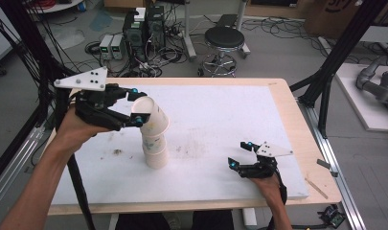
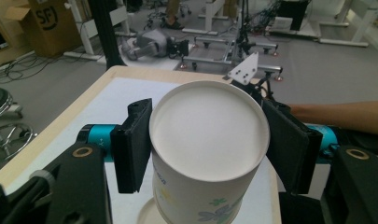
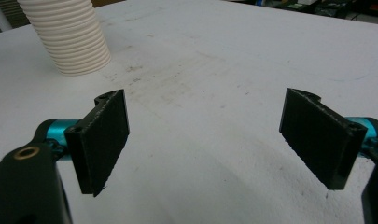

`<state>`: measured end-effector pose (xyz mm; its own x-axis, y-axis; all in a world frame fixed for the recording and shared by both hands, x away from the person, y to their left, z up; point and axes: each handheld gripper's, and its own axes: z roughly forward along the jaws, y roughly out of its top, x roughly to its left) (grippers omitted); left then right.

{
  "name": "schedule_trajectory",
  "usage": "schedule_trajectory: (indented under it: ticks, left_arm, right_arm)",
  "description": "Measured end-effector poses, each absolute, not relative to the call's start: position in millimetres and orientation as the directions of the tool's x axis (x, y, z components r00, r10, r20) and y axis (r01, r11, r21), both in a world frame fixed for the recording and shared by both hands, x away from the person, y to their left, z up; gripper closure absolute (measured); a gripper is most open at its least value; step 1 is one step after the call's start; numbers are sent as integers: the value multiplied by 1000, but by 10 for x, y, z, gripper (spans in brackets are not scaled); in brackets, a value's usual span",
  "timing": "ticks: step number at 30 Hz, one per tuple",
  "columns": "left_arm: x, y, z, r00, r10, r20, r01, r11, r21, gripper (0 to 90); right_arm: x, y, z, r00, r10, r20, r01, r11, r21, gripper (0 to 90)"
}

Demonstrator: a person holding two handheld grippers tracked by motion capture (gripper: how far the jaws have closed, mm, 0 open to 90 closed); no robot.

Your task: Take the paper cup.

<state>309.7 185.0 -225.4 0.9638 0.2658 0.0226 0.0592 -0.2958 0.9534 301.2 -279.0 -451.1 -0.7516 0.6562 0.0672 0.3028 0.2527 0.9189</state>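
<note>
The left gripper (image 1: 136,106) gripped the tilted top paper cup (image 1: 151,114) of the cup stack (image 1: 155,151) mid-desk (image 1: 220,120). It probably needed levelling before seating squarely. The right gripper (image 1: 240,154) rested released, well apart.

On my table (image 1: 220,103) the one obstacle is the cup stack (image 1: 155,151), left of centre (its top cup (image 1: 151,115) tilts leftward). I see bare mat to the right, far and near, wide enough to pass.
</note>
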Motion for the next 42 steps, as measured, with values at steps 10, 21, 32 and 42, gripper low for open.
schedule_trajectory:
  ticks: [10, 21, 32, 42]
  left_arm:
    - [2897, 1736, -2529, 970, 244, -3, 62, -233, 970, 366]
    - [2683, 1557, -2852, 975, 220, -21, 70, -215, 974, 366]
    - [2536, 1436, -3240, 973, 225, -47, 102, -237, 966, 366]
    - [2479, 1411, -3422, 977, 208, -55, 102, -219, 970, 365]
  right_arm:
    - [3008, -2792, -4511, -752, 655, 66, 299, 251, 921, 160]
    - [3006, -2800, -4512, -750, 658, 63, 293, 245, 924, 159]
    - [2997, -2800, -4511, -745, 663, 64, 294, 241, 925, 160]
    - [2987, -2800, -4513, -747, 662, 56, 284, 242, 928, 160]
